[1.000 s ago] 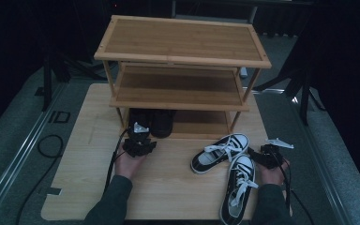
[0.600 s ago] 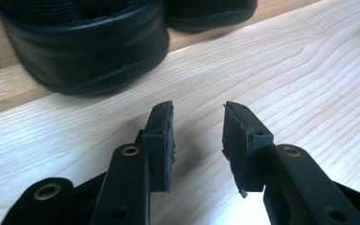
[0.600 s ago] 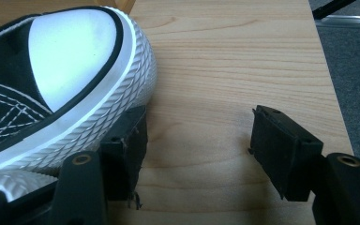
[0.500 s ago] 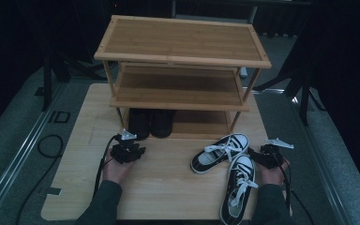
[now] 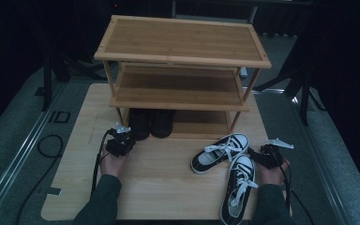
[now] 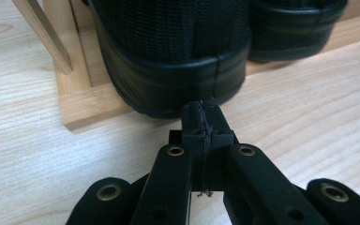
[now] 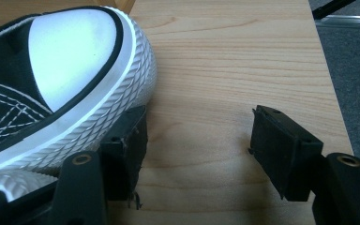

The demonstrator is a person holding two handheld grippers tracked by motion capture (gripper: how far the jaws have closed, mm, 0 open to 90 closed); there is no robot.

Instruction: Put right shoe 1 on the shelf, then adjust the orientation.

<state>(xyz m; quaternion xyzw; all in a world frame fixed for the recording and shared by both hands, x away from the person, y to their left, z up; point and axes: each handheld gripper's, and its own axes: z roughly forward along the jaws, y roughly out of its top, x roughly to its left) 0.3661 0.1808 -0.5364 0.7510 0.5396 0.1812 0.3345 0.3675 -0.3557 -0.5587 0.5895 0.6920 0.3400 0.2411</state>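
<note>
high view: a three-tier bamboo shoe rack [image 5: 183, 56] stands on the bench [image 5: 159, 187]. two black shoes [image 5: 151, 123] sit side by side on the rack's lowest shelf, toward its left end. two black-and-white sneakers [image 5: 220, 152] lie on the bench just in front of the rack's right end, one angled toward the rack, the other pointing away from it, toes close together. the left claw [image 5: 122, 140] sits just in front of the black shoes; the right claw [image 5: 262, 154] is beside the sneakers on their right.

left gripper view: the left claw [image 6: 201, 126] has just snapped closed, pads pressed flat together with nothing between them, its tip just short of the nearer black shoe's [image 6: 178, 61] rubber heel. that shoe looks light, mesh upper soft, sole stiff; the heel collar seems the best hold.

right gripper view: the right claw [image 7: 199, 140] stands wide. one pad lies against the ribbed white rubber toe of a sneaker [image 7: 65, 84], the other well clear over bare bench. the sneaker should be light and floppy in the canvas, firm and grippy at the rubber toe cap; i'd pinch the sidewall or heel rather than the rounded toe, which could squirm out.

count: four shoes, one rack, two claws.
</note>
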